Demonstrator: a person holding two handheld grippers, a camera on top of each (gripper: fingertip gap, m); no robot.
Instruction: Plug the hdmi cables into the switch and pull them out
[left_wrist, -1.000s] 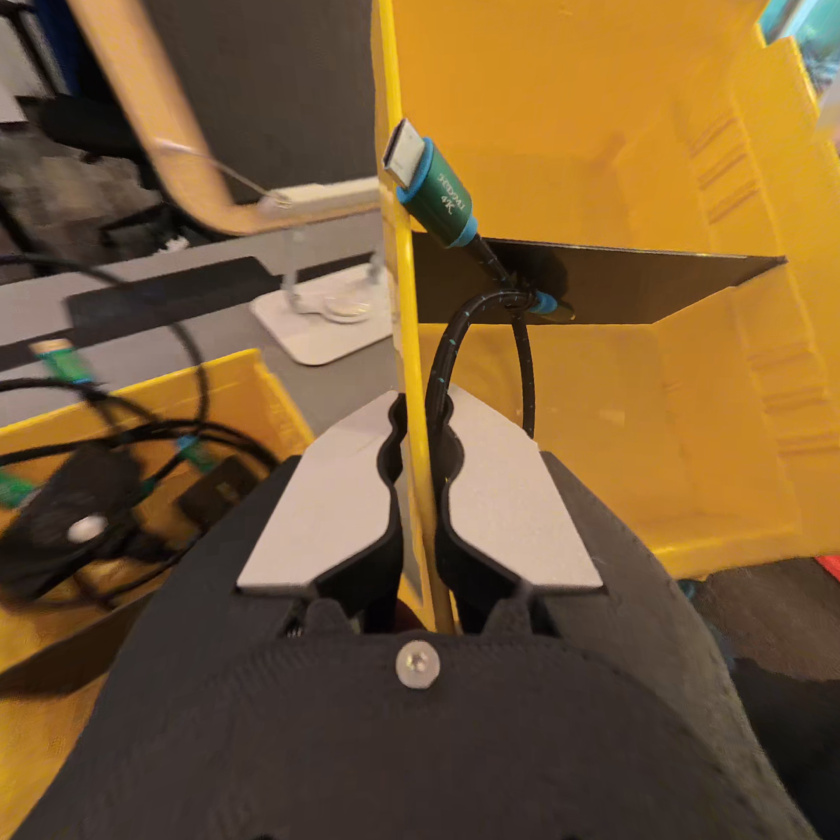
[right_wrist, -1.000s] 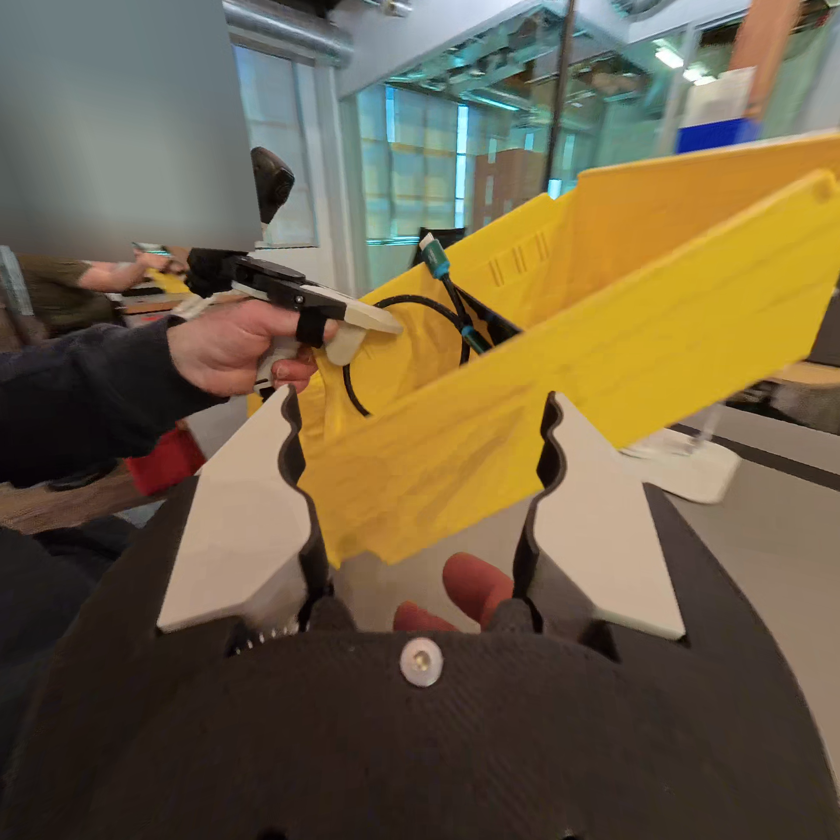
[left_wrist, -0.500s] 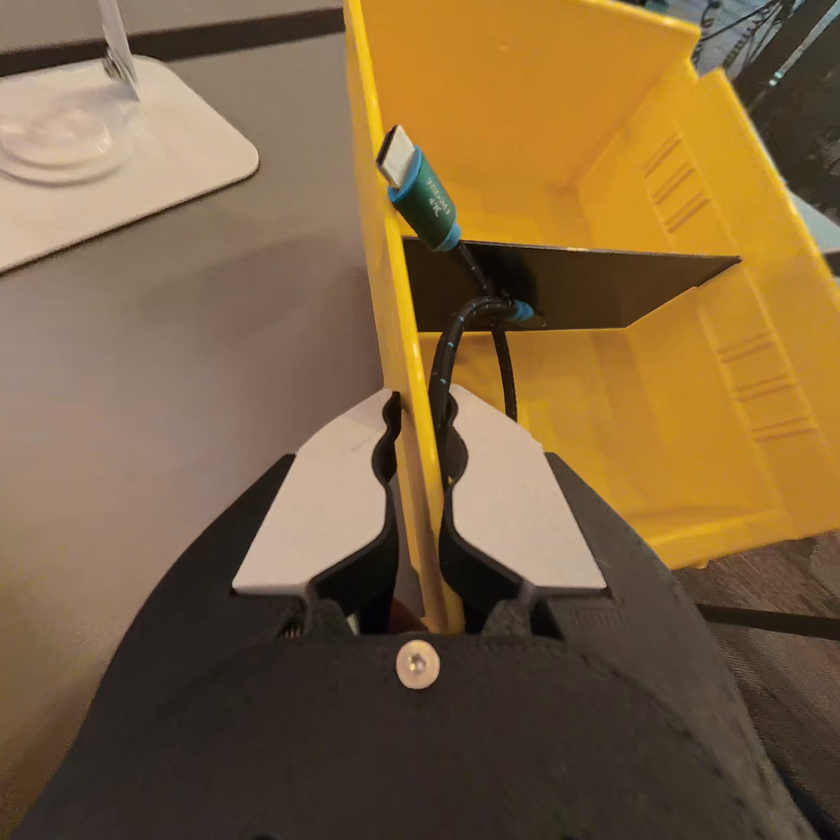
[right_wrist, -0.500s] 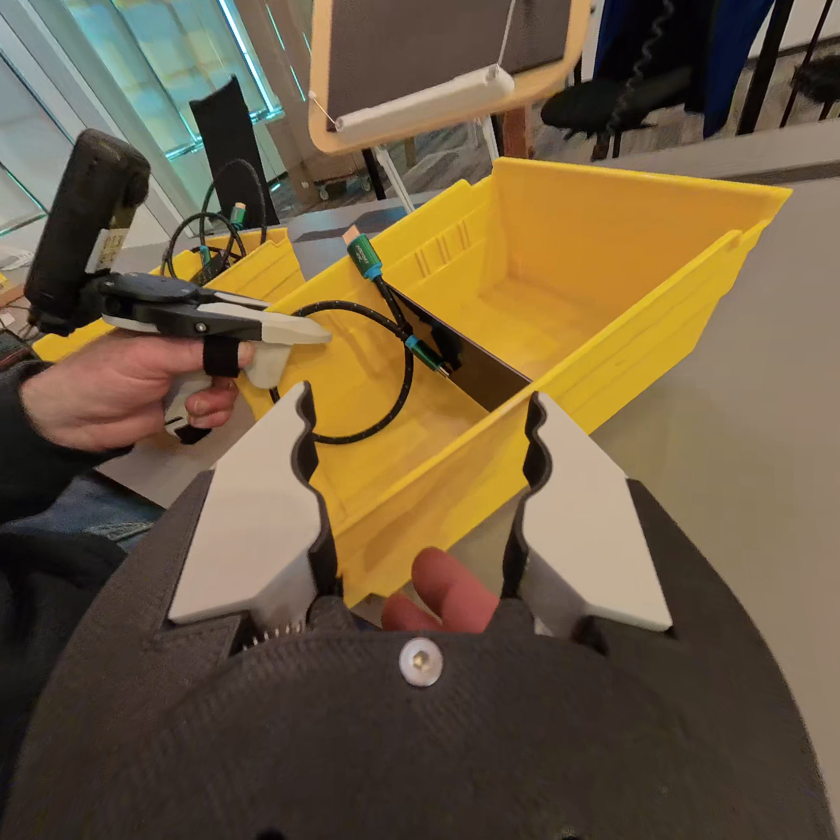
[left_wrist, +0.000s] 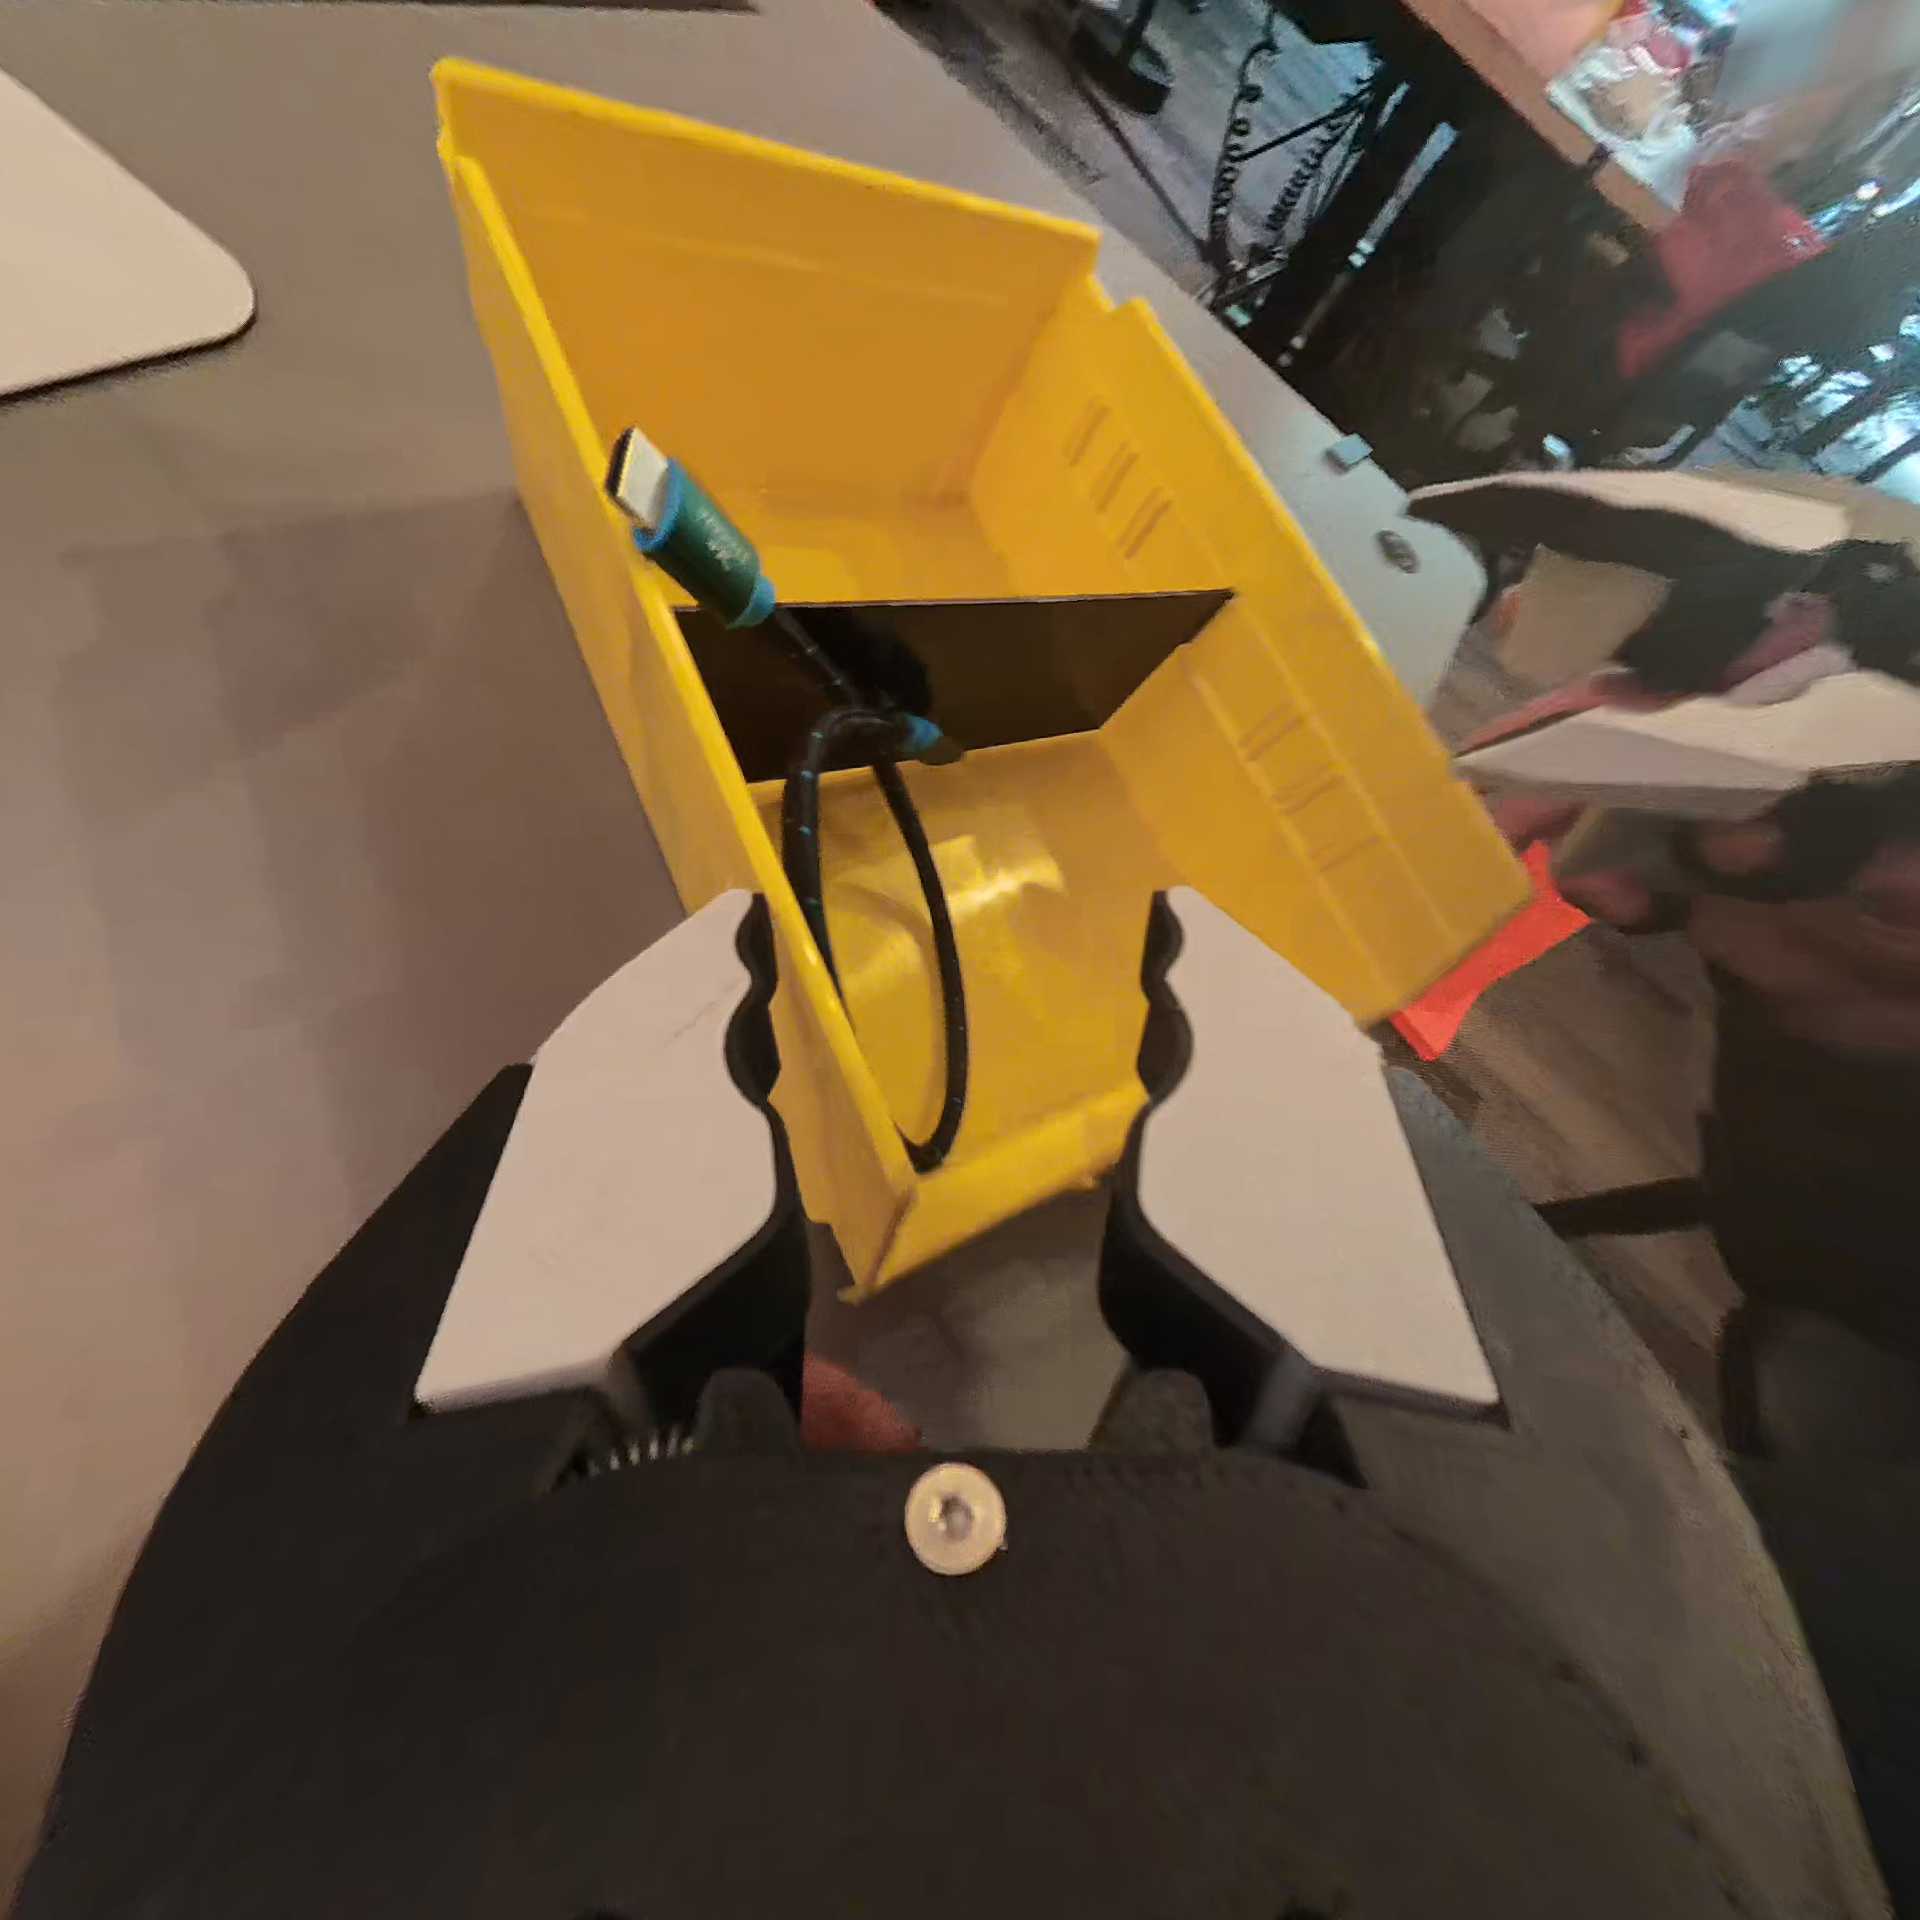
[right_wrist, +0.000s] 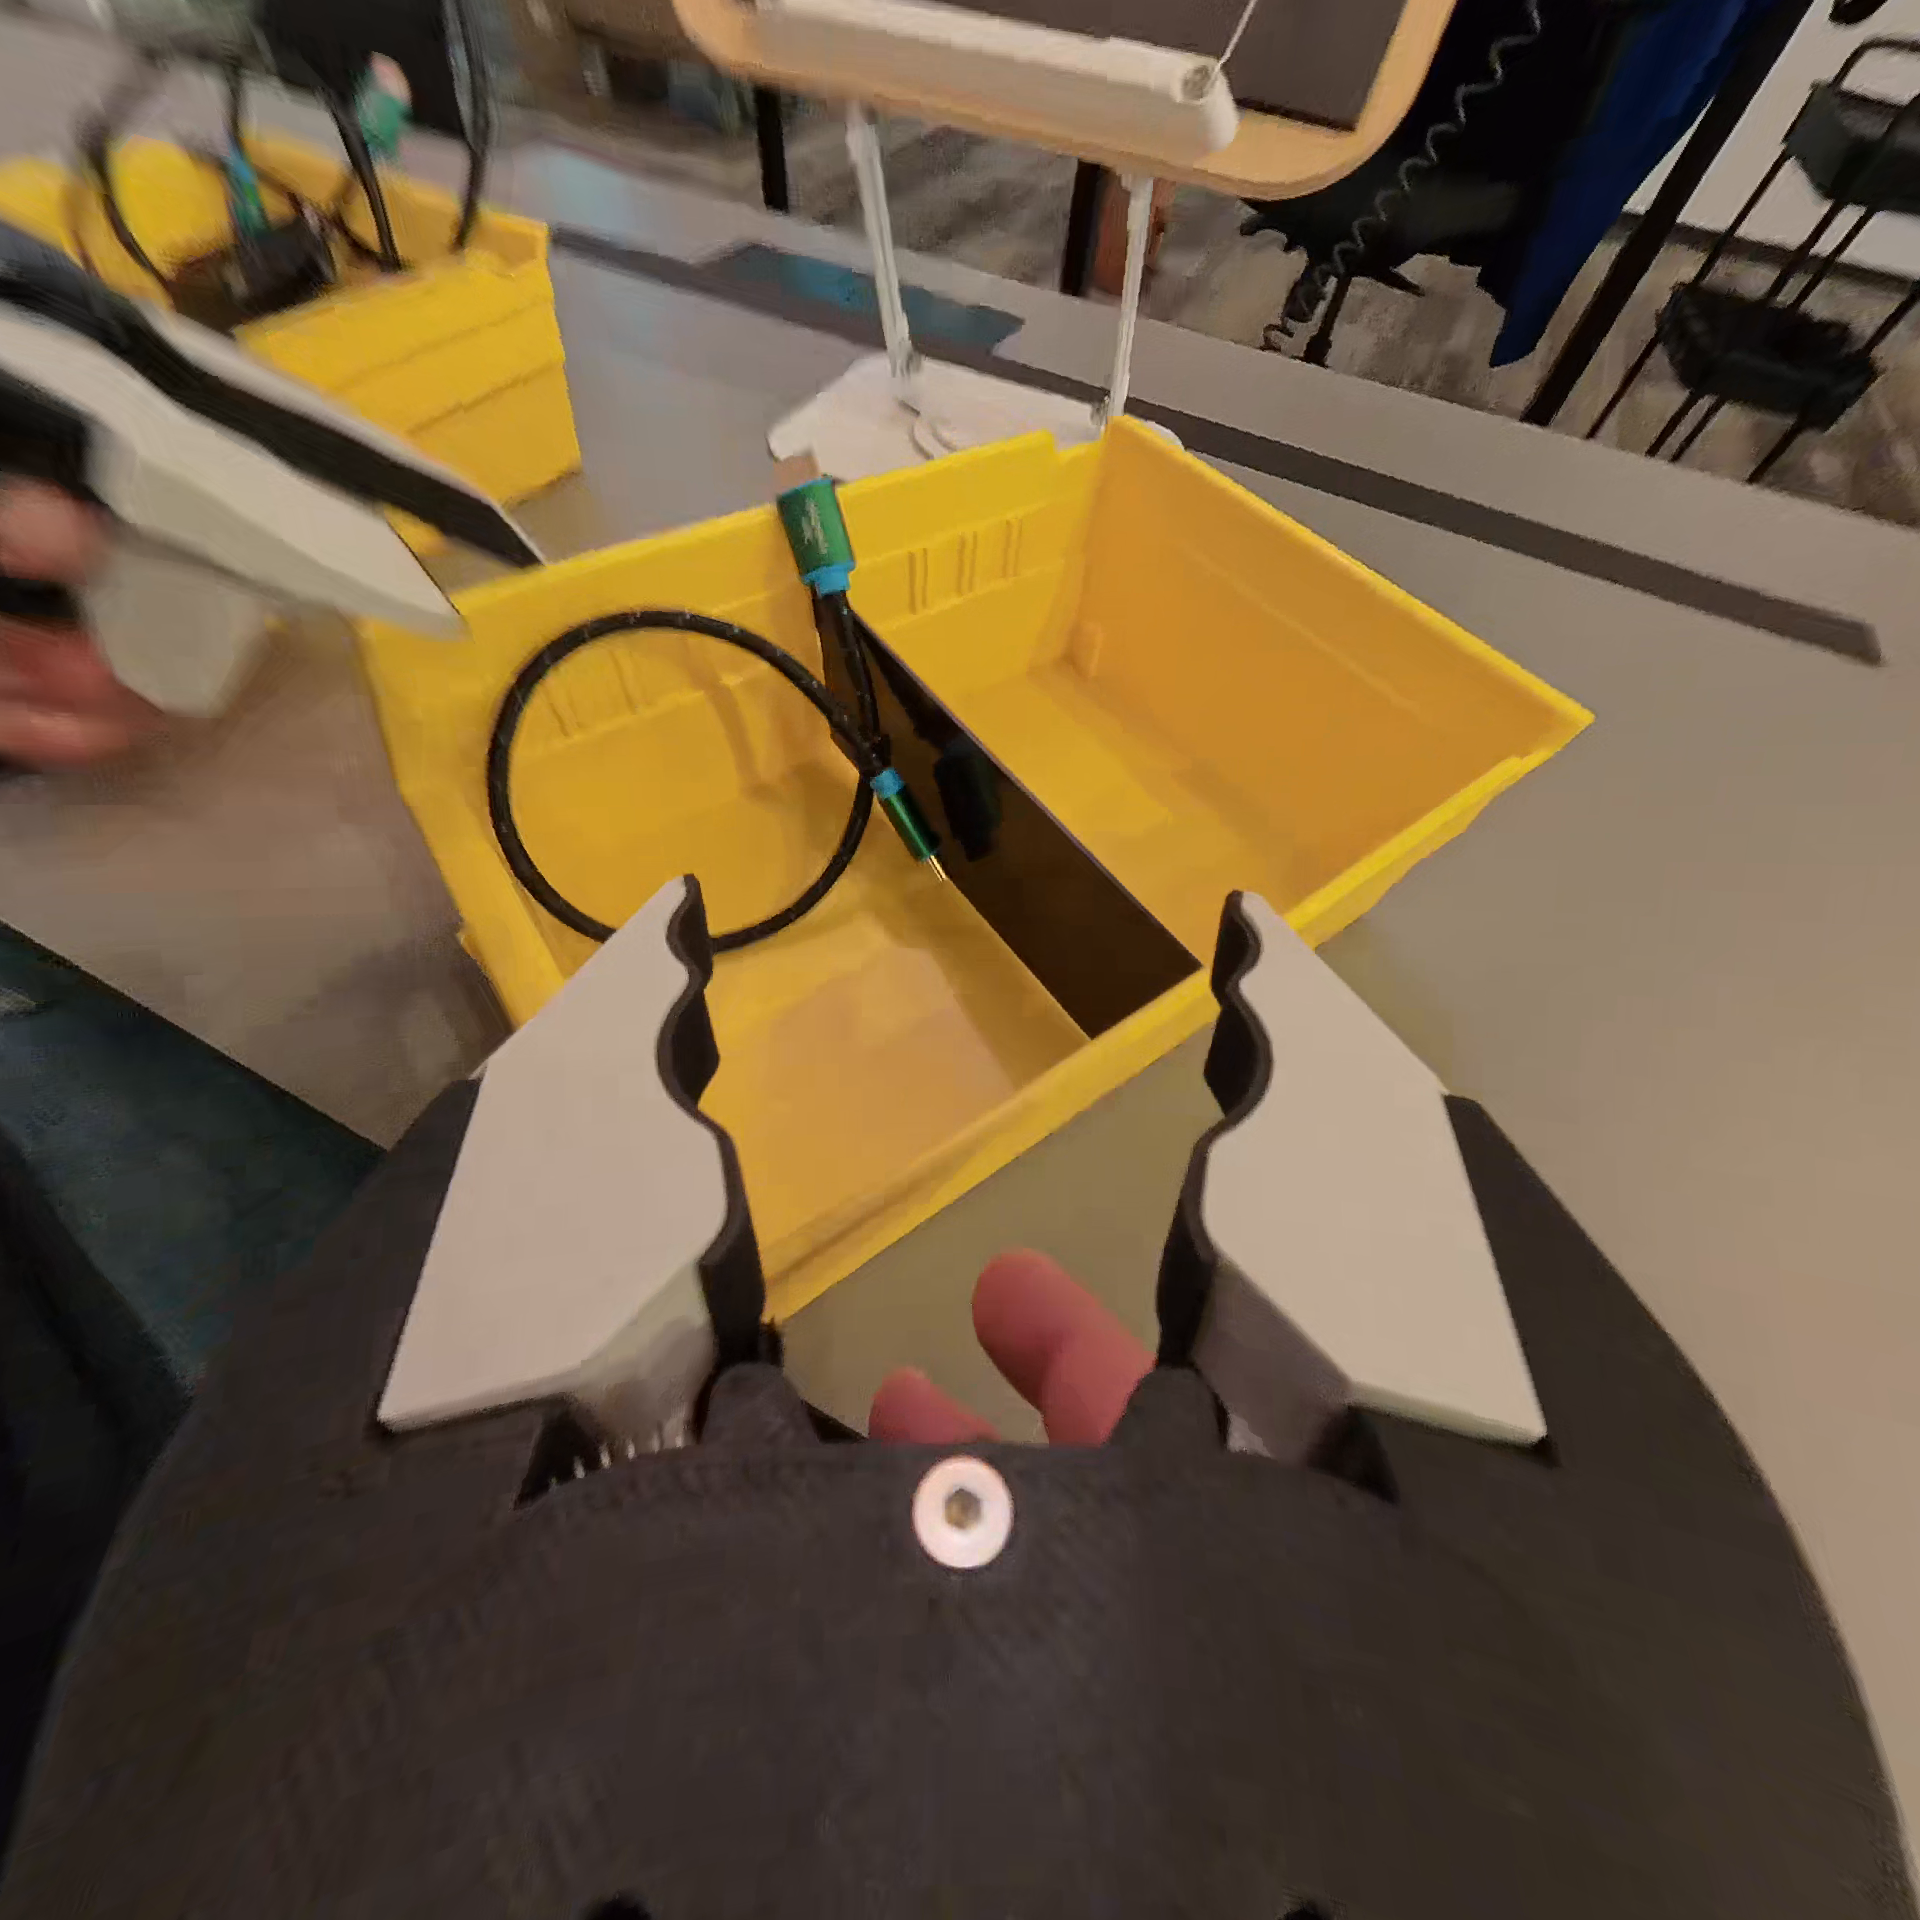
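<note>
— Both grippers are spread wide, holding nothing. The left gripper (left_wrist: 956, 914) has its fingers (left_wrist: 634, 1143) on either side of the near corner of the yellow bin (left_wrist: 790, 312), one outside the wall, one over the inside, neither pressing on it.

— And the right?

— The right gripper (right_wrist: 961, 904) hangs over the bin's (right_wrist: 1351, 665) near rim, fingers (right_wrist: 1340, 1184) apart. A fingertip of the person shows between them, low down.

— Where's the cable?

— In the bin's nearer compartment. The cable (right_wrist: 582, 665) makes one black loop against the wall and floor. One green plug (right_wrist: 816, 530) sticks up over the rim; the other plug (right_wrist: 906, 816) lies beside the black divider (right_wrist: 1049, 883).

— A switch?

— None in this bin that I can make out. There's a second bin (right_wrist: 436, 343) farther along the table (right_wrist: 1621, 1039) with cables and something dark in it, too blurred to tell. A white stand base (right_wrist: 883, 416) sits behind.
</note>
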